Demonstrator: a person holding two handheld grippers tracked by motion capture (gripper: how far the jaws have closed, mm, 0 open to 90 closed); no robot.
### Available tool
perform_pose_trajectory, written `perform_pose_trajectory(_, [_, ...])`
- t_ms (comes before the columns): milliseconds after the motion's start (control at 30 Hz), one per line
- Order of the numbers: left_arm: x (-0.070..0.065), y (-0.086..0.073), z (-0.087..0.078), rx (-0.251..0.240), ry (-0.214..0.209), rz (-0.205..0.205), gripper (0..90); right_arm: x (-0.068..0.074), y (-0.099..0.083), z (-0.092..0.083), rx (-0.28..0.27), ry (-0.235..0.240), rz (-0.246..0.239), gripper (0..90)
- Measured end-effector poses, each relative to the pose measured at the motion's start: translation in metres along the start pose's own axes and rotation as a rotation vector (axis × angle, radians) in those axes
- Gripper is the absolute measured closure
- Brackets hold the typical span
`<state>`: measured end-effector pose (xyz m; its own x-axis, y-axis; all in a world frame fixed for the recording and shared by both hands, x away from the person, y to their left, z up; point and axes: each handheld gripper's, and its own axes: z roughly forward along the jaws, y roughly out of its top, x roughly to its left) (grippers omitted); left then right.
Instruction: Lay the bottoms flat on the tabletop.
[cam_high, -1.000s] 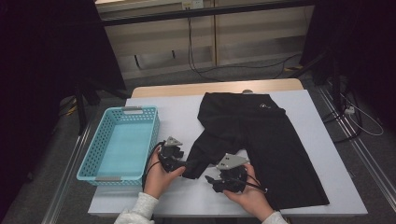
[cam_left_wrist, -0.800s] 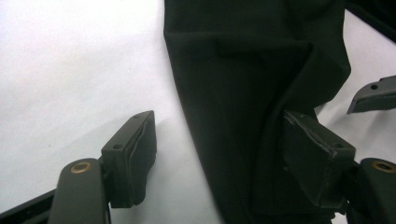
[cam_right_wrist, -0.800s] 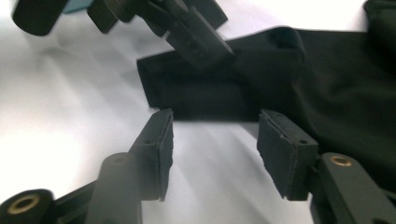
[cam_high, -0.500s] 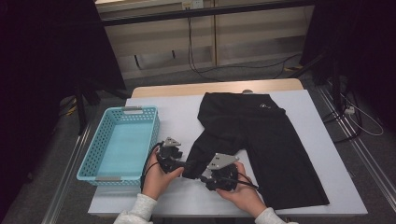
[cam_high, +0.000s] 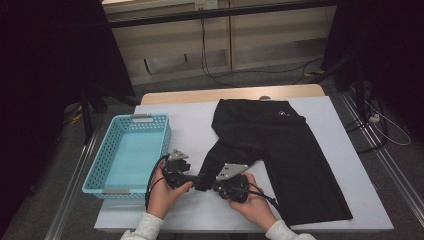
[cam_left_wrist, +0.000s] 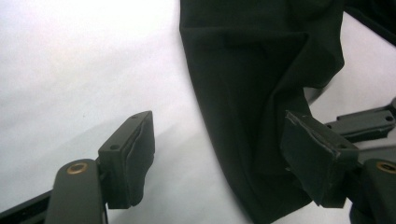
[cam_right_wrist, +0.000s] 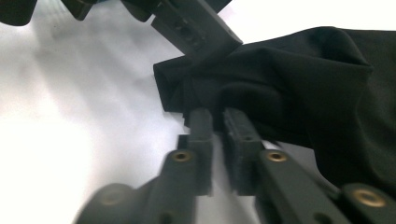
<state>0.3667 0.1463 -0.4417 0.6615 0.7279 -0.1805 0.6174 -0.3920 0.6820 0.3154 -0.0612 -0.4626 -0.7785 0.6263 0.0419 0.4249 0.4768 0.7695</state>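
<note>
From above, black shorts (cam_high: 280, 160) lie spread right of centre on the white table (cam_high: 190, 120), beside a blue basket (cam_high: 131, 152). Both tongs meet at the lower-centre leg hem.

Left tongs (cam_left_wrist: 219, 154) gape wide, straddling the hem without pressing.

Right tongs (cam_right_wrist: 218, 122) have just been closing and now pinch the cloth's edge.

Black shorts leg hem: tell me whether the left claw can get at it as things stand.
Probably yes. The left claw is open with the hem of the black shorts already between its pads; nothing blocks it, though the right claw is pinching the same hem close by.
</note>
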Motion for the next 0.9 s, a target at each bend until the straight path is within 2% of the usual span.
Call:
perform_pose_trajectory(100, [0.000, 0.000, 0.000, -0.004, -0.004, -0.006, 26.0, -0.001, 0.000, 0.000, -0.002, 0.012, 0.002, 89.4])
perform_pose_trajectory(400, [0.001, 0.001, -0.004, -0.023, -0.009, -0.019, 24.9, 0.000, 0.000, -0.006, -0.008, 0.042, 0.003, 90.0])
perform_pose_trajectory(600, [0.003, 0.001, -0.006, -0.017, -0.010, -0.030, 25.1, -0.006, 0.000, -0.018, -0.022, 0.043, 0.034, 90.0])
perform_pose_trajectory(733, [0.003, -0.001, -0.005, -0.004, -0.002, -0.036, 31.7, -0.007, -0.003, -0.025, -0.020, 0.037, 0.035, 90.0])
perform_pose_trajectory(900, [0.001, -0.003, -0.003, 0.034, -0.022, -0.037, 41.9, -0.006, -0.006, -0.032, -0.019, 0.031, 0.029, 90.0])
